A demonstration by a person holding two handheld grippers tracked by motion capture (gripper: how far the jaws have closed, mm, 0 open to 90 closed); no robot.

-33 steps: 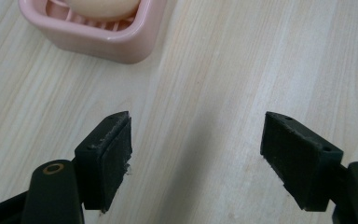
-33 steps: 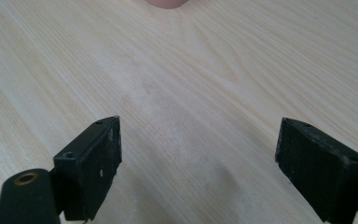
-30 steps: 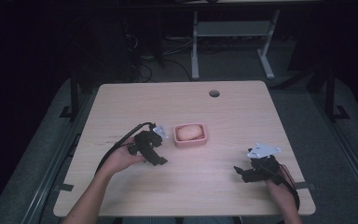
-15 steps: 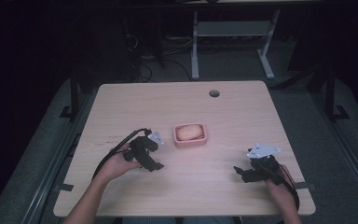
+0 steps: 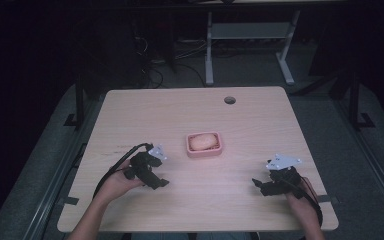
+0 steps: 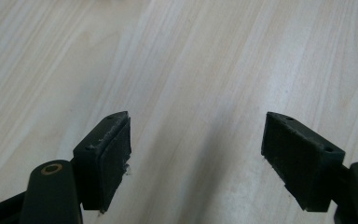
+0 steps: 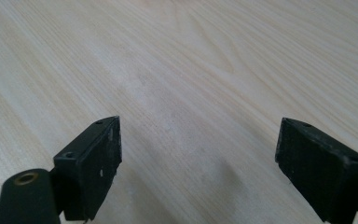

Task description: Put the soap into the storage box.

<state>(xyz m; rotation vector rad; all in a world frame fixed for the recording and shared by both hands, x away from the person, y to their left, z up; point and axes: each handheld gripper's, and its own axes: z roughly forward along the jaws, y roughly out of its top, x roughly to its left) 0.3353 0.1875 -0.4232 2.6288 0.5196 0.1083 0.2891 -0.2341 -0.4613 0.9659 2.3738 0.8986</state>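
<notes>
A small pink tray [image 5: 219, 149] holding a pale, rounded lump [image 5: 203, 141] sits near the middle of the light wood table [image 5: 190, 110]. My left gripper [image 5: 156, 182] rests low over the table, left of and nearer than the tray, jaws pointing right. In the left gripper view its jaws stand wide apart over bare wood [image 6: 196, 140], nothing between them. My right gripper [image 5: 260, 186] lies near the front right edge with its jaws pointing left. The right gripper view shows its jaws wide apart too [image 7: 198, 163], holding nothing.
A round cable hole [image 5: 229, 100] sits near the table's far edge. Beyond the table stands a white desk frame [image 5: 250, 35] on a dark floor with cables. A cable [image 5: 115, 167] trails from the left gripper toward the person's forearm.
My left gripper has drawn back from beside the pink tray, toward the front left of the table. The right gripper has stayed put.
</notes>
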